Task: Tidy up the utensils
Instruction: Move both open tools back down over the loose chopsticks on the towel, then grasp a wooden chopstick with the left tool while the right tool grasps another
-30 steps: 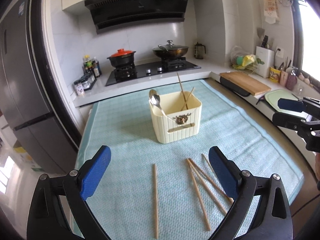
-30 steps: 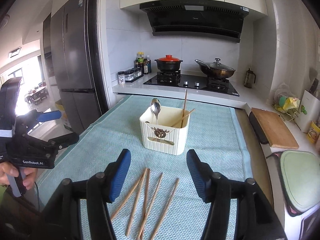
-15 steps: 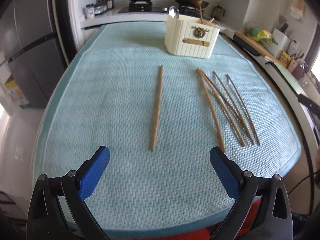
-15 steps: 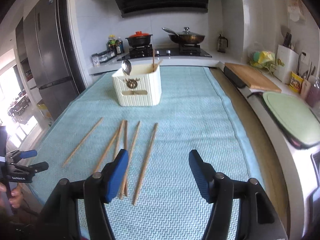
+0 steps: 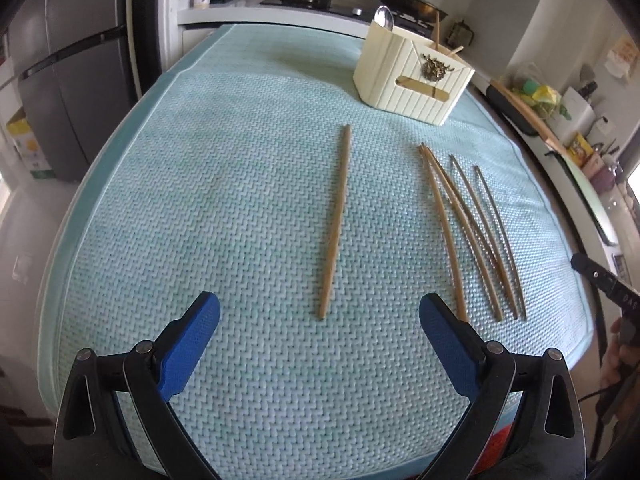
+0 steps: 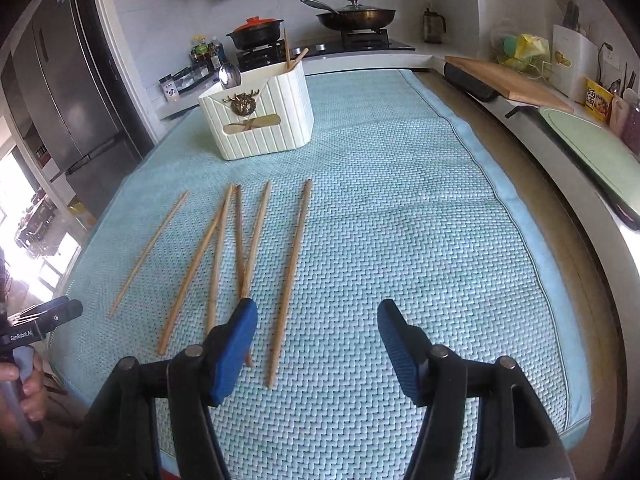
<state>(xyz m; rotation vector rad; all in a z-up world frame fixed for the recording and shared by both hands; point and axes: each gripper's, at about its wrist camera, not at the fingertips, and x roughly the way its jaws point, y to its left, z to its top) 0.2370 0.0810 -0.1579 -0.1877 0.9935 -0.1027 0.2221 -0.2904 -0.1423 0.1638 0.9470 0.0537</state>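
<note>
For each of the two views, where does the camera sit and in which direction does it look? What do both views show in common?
Left wrist: sits on the left hand-held gripper, looks across the mat at a lone chopstick; its open blue fingers show.
Right wrist: sits on the right hand-held gripper, faces the cream utensil holder; open fingers show, the other hand-held gripper at far left.
Shared: mat, holder, loose chopsticks, stove.
</note>
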